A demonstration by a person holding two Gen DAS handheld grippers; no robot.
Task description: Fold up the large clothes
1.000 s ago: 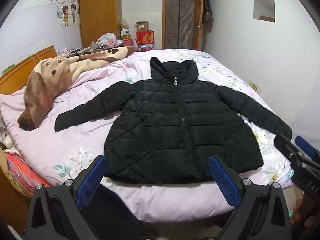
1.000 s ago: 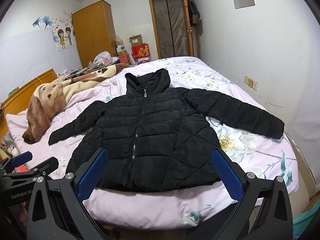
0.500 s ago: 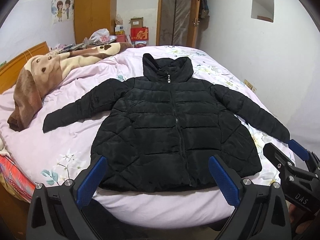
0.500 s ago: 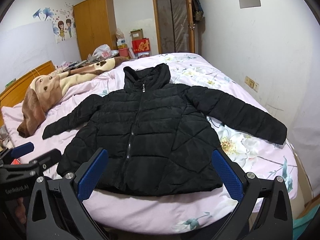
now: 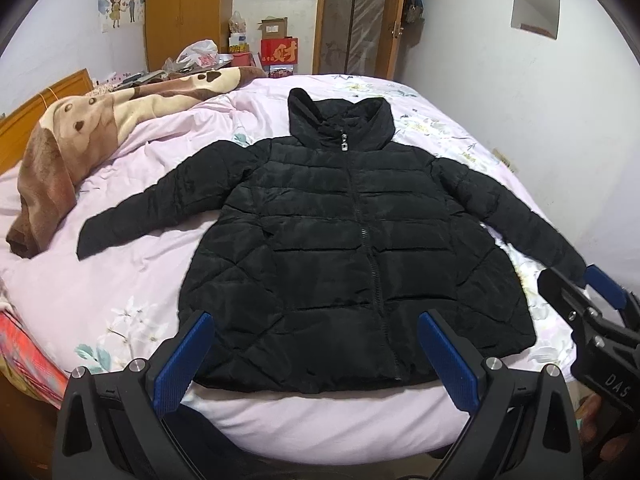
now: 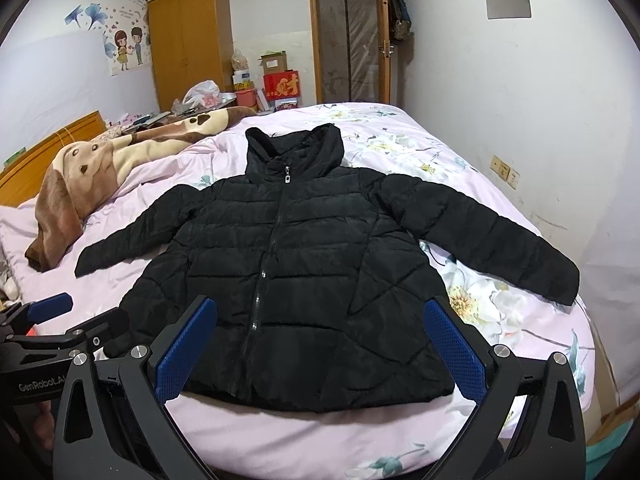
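The bed [image 5: 120, 280] carries the black jacket [image 5: 352, 248], spread flat, zipped, both sleeves out: no fold made yet, so all folding remains. Left tongs [image 5: 312, 356] and right tongs [image 6: 320, 340] gape wide, empty, near the hem.

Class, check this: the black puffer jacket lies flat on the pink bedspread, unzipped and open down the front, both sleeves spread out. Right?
Not quite: the black puffer jacket is zipped shut, as the left wrist view shows. It does lie flat on the pink bedspread, both sleeves spread.
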